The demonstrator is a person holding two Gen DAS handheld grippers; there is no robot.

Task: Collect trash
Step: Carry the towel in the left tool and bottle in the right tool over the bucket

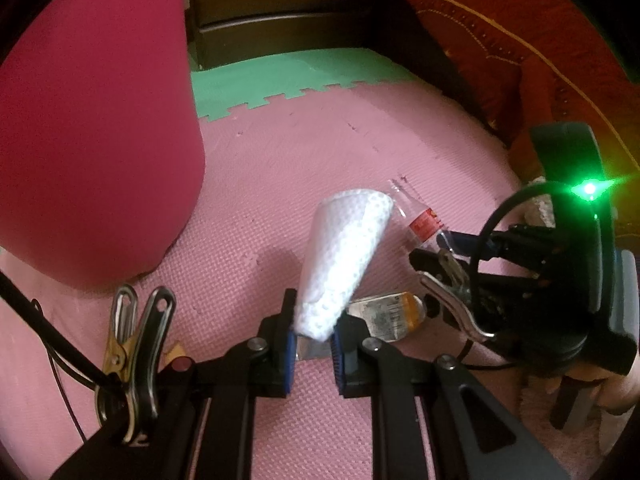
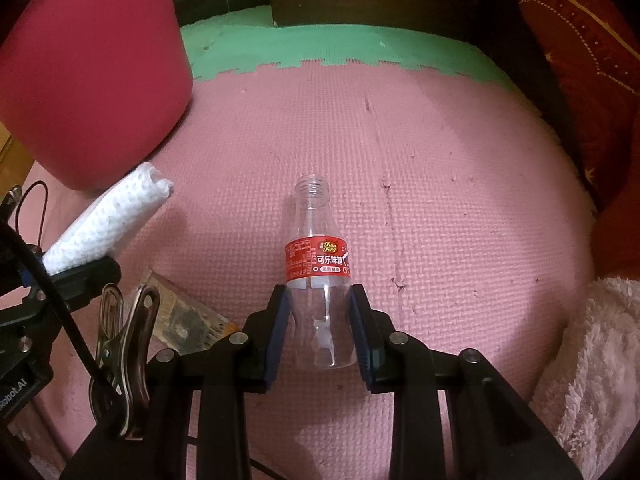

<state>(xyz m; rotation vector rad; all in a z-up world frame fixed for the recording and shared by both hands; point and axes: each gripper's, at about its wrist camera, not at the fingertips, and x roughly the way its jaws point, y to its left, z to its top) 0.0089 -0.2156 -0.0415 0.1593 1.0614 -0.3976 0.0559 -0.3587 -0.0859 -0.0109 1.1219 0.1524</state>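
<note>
My left gripper (image 1: 314,338) pinches a rolled white paper towel (image 1: 344,258); my right gripper (image 2: 318,330) clamps the clear plastic bottle (image 2: 320,276) (red label, uncapped) above the pink foam mat (image 2: 460,184).

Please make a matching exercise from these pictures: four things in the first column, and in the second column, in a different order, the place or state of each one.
Things:
1. white textured paper towel
2. clear plastic bottle with a red label
3. orange-capped flat packet
4. big red bin

Places:
A. lying on the pink foam mat
B. between the right gripper's pads
C. standing at the mat's left
D. clamped in the left gripper

Pairs: 1-D, 2-B, 3-A, 4-C
</note>
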